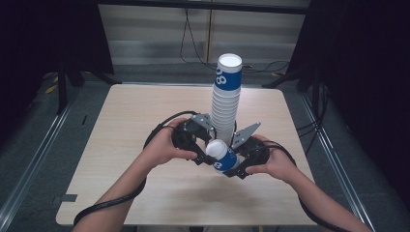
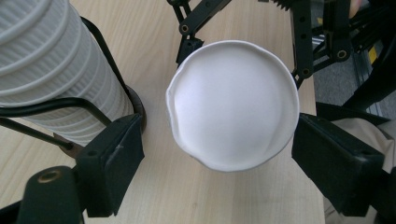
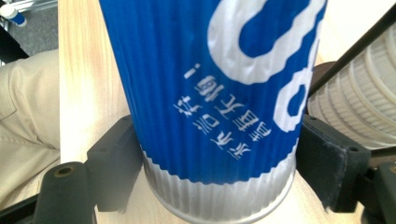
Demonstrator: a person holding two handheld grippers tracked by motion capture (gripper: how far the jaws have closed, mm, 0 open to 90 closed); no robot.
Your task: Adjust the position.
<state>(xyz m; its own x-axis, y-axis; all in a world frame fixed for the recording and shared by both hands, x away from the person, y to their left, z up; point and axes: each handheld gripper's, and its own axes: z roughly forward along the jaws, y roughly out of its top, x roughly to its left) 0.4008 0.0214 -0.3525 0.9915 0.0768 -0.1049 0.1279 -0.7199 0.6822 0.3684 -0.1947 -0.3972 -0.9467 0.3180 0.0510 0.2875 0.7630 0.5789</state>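
- Gripping the single cup (image 3: 210,107), the right gripper (image 3: 219,168) has its two black jaws pressed against opposite sides of the ribbed wall, just above the white band at the rim.
- The left gripper (image 2: 210,154) faces the cup's white base (image 2: 232,105); its jaws stand wide, one on each side of the base, with a visible gap on the left side and the right pad just beside the edge, so no grip shows there.
- The cup is a blue corrugated paper cup with large white print and small white characters, a white ribbed band at the mouth and a plain white bottom, slightly dented at one edge.
- In the high view the cup (image 1: 221,155) sits at centre frame, held clear of the table (image 1: 145,125) between both hands; its long axis is tilted, base toward upper left, mouth toward lower right.
- Directly above it in that frame stands a tall stack of cups (image 1: 226,96), upright, topped by another blue cup.
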